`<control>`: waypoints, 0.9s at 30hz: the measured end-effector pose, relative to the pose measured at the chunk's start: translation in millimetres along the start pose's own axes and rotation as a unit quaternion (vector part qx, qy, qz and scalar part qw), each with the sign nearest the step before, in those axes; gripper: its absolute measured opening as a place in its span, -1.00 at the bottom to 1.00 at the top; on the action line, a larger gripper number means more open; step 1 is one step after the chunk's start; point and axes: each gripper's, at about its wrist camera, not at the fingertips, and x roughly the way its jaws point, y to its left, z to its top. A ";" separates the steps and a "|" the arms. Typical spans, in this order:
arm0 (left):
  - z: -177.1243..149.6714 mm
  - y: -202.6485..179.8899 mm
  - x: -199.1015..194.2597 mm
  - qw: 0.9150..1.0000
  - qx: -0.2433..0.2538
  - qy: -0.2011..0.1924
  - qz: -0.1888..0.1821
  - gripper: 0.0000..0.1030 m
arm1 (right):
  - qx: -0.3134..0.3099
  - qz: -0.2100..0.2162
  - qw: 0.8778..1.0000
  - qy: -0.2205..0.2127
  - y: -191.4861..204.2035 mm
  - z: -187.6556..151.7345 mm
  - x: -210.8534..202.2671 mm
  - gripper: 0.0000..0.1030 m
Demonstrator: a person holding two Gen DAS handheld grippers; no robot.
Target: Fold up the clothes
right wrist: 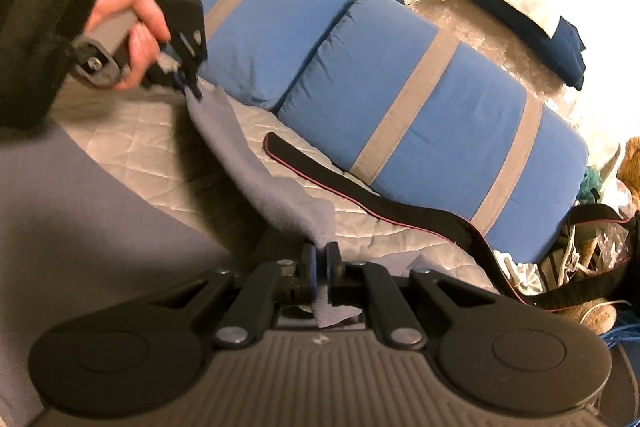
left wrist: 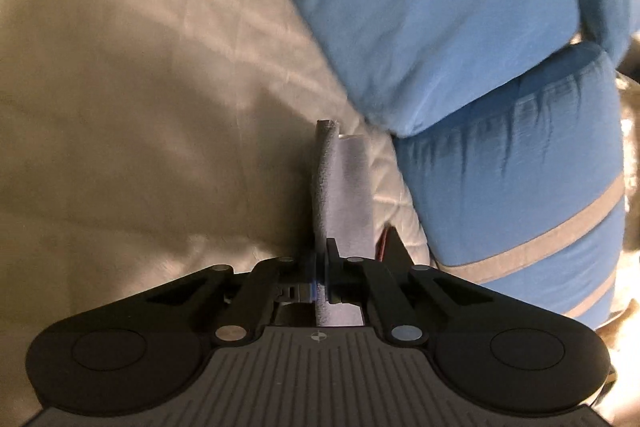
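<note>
A lavender-grey fleece cloth [right wrist: 248, 163] is stretched over the white quilted bed [right wrist: 140, 143] between my two grippers. My right gripper [right wrist: 320, 255] is shut on one end of its edge, and a scrap of fleece pokes out behind the jaws. At the upper left of the right wrist view, a hand [right wrist: 132, 15] holds my left gripper [right wrist: 191, 85], which pinches the other end. In the left wrist view the left gripper [left wrist: 322, 251] is shut on a standing fold of the cloth [left wrist: 346, 187]. More of the fleece [right wrist: 80, 219] drapes at the lower left.
Two blue pillows with grey stripes [right wrist: 420, 107] lie along the bed's far side, close to the right of the left gripper [left wrist: 440, 27]. A black strap with a red edge [right wrist: 360, 195] lies on the quilt. Cluttered cords and bags [right wrist: 580, 247] sit at the right, and a dark blue folded item [right wrist: 560, 43] lies beyond.
</note>
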 end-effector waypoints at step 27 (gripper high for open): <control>-1.5 -3.1 -93.9 0.991 0.068 -0.118 -0.007 -0.95 | -0.020 0.000 1.000 -0.008 11.8 2.3 5.2 -0.89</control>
